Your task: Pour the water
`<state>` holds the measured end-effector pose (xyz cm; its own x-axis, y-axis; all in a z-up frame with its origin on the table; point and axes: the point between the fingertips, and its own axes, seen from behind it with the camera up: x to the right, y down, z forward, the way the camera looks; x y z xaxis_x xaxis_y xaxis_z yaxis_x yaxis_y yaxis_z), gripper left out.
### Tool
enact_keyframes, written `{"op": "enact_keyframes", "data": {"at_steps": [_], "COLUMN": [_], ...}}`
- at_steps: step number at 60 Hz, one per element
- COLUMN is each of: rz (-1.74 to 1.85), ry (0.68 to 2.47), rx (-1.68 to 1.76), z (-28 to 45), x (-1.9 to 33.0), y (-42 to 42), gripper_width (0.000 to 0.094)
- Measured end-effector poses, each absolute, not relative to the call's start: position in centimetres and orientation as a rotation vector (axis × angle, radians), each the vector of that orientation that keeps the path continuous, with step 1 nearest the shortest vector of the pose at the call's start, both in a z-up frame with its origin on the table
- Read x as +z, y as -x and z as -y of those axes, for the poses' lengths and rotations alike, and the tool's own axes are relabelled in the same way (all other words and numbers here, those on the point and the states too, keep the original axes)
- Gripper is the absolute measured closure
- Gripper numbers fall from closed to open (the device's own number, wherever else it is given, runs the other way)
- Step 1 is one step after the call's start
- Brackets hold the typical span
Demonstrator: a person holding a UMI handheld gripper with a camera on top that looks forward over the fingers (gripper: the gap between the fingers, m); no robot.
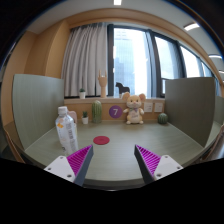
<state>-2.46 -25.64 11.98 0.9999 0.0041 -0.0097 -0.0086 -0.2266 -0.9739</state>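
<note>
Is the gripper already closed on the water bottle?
No. The bottle stands on the table ahead and to the left of the open gripper, with nothing between its fingers.

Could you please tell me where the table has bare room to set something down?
Bare table lies ahead of the open gripper, between the water bottle and the far-right corner, broken only by the small red disc. It is crowded along the far edge: green cactus, purple clock, teddy bear.
</note>
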Motion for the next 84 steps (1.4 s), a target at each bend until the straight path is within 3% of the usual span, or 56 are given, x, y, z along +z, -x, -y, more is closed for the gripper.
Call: {"op": "enact_keyframes", "data": {"at_steps": [15,34,40,49,62,84], "rz": [0.15,0.112,0.118,0.116,0.153,0.245], "ry": [1.793,1.746,1.746,1.724,1.641,1.663], "rx": [0.174,0.113,0.119,0.099,0.056,-0.049], "z": [25.0,17.5,15.9,14.5,14.2,13.7], "x": [9.6,11.5,11.2,11.4,11.9,12.3], "y": [16.1,19.1,19.6,19.9,20.8,18.3], "gripper_width": [0.0089,0.0106,0.018,0.0426,0.0582,0.0583]}}
